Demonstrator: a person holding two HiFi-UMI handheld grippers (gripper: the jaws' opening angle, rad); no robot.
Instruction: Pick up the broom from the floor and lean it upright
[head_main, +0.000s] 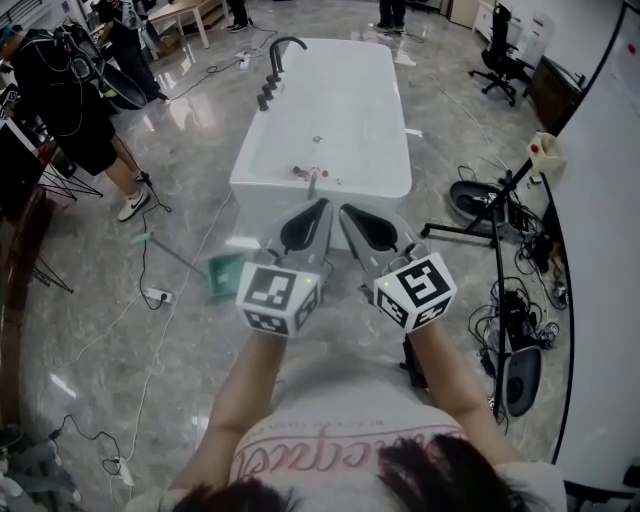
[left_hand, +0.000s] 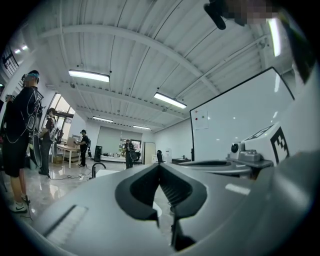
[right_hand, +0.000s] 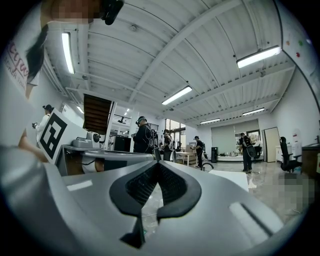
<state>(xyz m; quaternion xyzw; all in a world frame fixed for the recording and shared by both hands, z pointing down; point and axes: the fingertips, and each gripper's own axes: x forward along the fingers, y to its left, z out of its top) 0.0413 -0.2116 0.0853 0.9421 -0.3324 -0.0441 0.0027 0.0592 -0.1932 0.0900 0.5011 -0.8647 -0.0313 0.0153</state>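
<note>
The broom (head_main: 222, 272) lies flat on the grey floor to the left in the head view. Its green head is nearest me and its thin handle (head_main: 165, 250) runs away up-left. I hold both grippers side by side at chest height, pointing level toward a white bathtub (head_main: 330, 120). My left gripper (head_main: 322, 206) is shut with nothing in it, above and to the right of the broom head. My right gripper (head_main: 346, 211) is shut and empty beside it. The fingertips meet in the left gripper view (left_hand: 160, 165) and in the right gripper view (right_hand: 159, 164). Neither touches the broom.
The bathtub with a black tap (head_main: 282, 48) stands straight ahead. A black stand (head_main: 490, 215) and tangled cables (head_main: 510, 310) lie on the right by a whiteboard (head_main: 610, 200). A power strip (head_main: 158, 295) and cords cross the floor on the left, near a standing person (head_main: 70, 110).
</note>
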